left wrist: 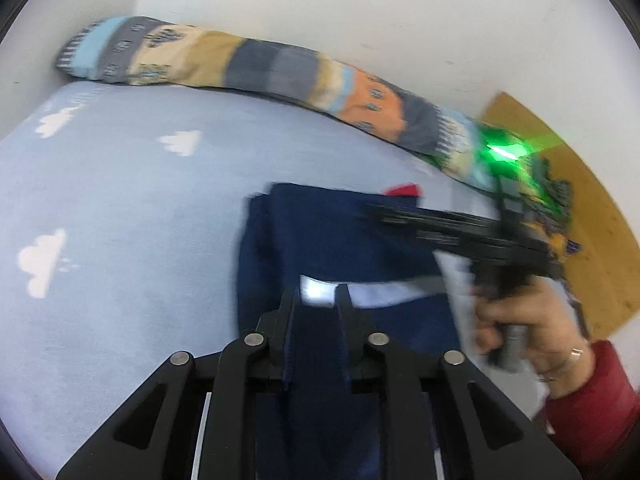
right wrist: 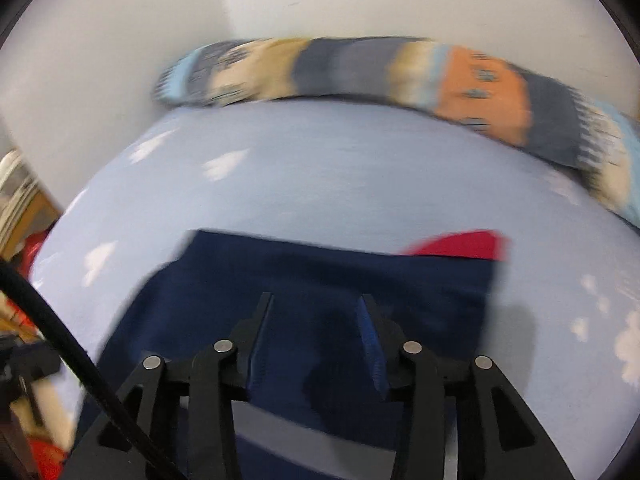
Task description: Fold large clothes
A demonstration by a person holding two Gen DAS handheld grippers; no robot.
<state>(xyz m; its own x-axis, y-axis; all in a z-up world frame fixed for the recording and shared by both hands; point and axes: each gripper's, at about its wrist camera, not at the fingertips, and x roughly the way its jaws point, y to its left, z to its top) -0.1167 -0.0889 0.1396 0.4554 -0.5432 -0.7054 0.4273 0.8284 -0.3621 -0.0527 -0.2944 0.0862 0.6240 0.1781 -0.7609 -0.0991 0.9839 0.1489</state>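
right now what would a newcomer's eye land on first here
A dark navy garment lies partly folded in the middle of the pale blue cloud-print bedsheet, a red piece peeking past its far edge. Along the wall behind it runs a long, colourfully striped bolster.

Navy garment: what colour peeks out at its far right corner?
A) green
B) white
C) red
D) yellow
C: a red patch shows past the navy garment's far right corner, in both wrist views.
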